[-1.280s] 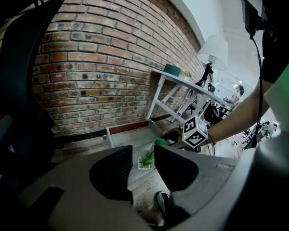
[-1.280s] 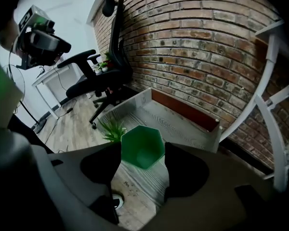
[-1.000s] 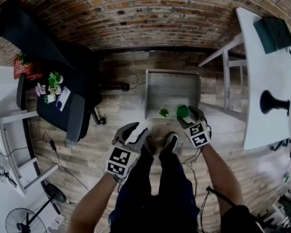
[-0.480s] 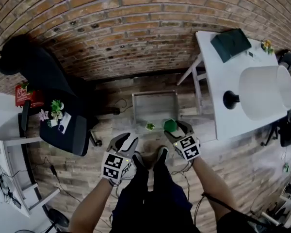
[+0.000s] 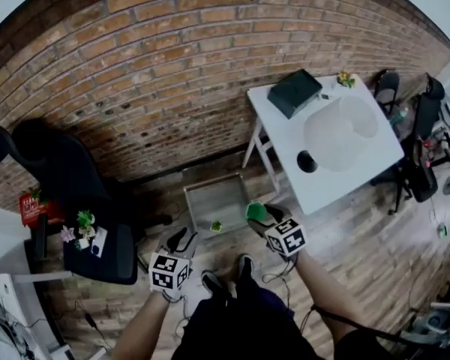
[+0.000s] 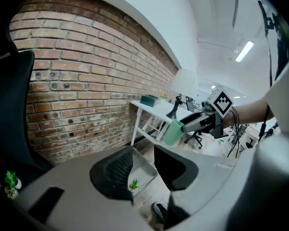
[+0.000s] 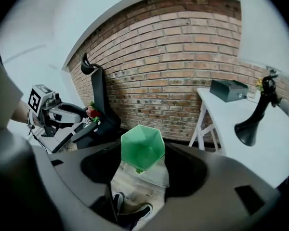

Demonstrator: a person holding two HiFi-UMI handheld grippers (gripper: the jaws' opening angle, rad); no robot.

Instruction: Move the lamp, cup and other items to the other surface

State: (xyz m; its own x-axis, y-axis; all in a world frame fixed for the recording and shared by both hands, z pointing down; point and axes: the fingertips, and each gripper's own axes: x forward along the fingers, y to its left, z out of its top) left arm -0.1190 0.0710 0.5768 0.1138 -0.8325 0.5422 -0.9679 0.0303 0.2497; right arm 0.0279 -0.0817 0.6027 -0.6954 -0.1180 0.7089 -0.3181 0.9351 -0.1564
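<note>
My right gripper (image 5: 261,217) is shut on a faceted green cup (image 5: 256,211), held in the air above the floor; the cup (image 7: 142,148) fills the gap between its jaws in the right gripper view. My left gripper (image 5: 180,240) hangs open with nothing in it, its jaws (image 6: 142,160) apart. Below them a low grey table (image 5: 223,193) carries a tiny potted plant (image 5: 216,226). The lamp (image 5: 337,130), white shade on a black base, stands on the white table (image 5: 360,167) at the right. In the left gripper view the plant (image 6: 133,185) shows beneath the jaws.
A dark green box (image 5: 294,92) and a small flower (image 5: 346,77) sit on the white table's far end. A black chair (image 5: 97,242) at the left holds small plants (image 5: 82,227). A brick wall (image 5: 172,73) runs behind. My shoes (image 5: 225,276) stand on the wood floor.
Both grippers have risen, the right one carrying the green cup up from the low table. The head view has tilted up, bringing the white table and lamp into the frame.
</note>
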